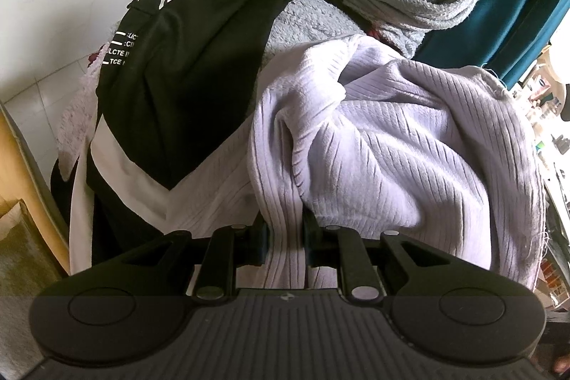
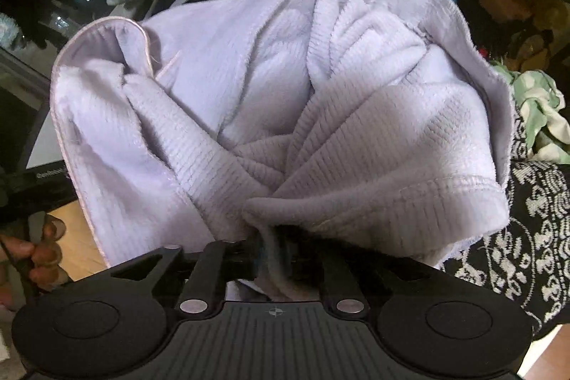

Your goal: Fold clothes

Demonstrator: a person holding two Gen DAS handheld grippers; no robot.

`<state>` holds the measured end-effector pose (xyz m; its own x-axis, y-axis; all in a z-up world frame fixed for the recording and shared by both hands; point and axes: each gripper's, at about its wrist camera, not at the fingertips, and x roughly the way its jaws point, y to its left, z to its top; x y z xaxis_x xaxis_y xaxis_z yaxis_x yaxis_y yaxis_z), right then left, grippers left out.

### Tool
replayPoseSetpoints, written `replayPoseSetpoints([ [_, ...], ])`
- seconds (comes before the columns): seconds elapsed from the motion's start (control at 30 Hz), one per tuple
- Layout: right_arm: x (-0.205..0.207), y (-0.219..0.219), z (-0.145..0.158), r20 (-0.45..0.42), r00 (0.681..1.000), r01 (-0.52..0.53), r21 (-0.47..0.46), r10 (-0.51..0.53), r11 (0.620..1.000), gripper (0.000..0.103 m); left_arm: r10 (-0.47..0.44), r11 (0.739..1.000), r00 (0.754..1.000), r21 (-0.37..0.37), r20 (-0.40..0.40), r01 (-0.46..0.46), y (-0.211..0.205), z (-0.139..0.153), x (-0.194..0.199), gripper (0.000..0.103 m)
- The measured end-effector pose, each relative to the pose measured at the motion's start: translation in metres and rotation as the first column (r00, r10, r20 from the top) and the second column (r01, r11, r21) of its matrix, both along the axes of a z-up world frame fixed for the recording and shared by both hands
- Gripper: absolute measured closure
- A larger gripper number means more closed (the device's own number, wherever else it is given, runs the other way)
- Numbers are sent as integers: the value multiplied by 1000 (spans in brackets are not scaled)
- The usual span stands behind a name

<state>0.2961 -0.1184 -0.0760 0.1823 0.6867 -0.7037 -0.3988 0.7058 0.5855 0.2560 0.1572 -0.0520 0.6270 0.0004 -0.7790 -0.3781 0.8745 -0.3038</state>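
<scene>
My left claw (image 1: 285, 237) pinching lilac sweater (image 1: 392, 138) edge, my right claw (image 2: 276, 248) pinching bunched hem, lifting it clear of clothes pile (image 1: 185, 88) upper left for spreading.

Heaped clothes (image 1: 185, 66), apparently on wood (image 1: 17, 159).

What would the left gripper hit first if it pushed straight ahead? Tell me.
The left gripper is already shut on the lilac garment, so it meets more of that bunched cloth first. What lies behind it is hidden.
</scene>
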Motion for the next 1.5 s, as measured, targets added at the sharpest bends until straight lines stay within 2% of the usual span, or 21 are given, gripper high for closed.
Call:
replayPoseSetpoints([
  [0.07,-1,-3,11,20,1000,-1,6,1,1000,68,1,1000,1000,2,-1,-1,0,0,0,85],
  [0.1,-2,-5,16,30,1000,-1,8,1,1000,57,1,1000,1000,2,-1,-1,0,0,1,85],
  [0.13,-3,-8,24,49,999,2,18,-2,1000,51,1,1000,1000,1,-1,-1,1,0,1,85],
  [0.3,7,-34,60,92,993,58,99,-67,993,51,1,1000,1000,-2,0,-1,2,-1,1,85],
  [0.53,39,-60,69,75,984,146,174,-161,974,51,0,1000,1000,-4,-2,0,2,0,0,85],
  [0.63,43,-59,60,33,990,130,193,-139,973,51,0,1000,1000,-5,-3,0,3,0,1,85],
  [0.7,40,-44,49,16,996,80,159,-83,984,51,2,1000,1000,-7,-4,-2,3,-1,1,85],
  [0.8,36,-22,26,-13,1000,24,60,-23,998,51,3,1000,1000,-10,-5,-3,4,-1,1,85],
  [0.93,32,-14,7,-45,998,33,16,-32,999,52,1,1000,1000,-11,-6,-1,4,-2,2,85],
  [1.5,14,-37,31,-39,997,68,36,-67,997,51,-3,1000,1000,-2,-10,3,3,-3,5,85],
])
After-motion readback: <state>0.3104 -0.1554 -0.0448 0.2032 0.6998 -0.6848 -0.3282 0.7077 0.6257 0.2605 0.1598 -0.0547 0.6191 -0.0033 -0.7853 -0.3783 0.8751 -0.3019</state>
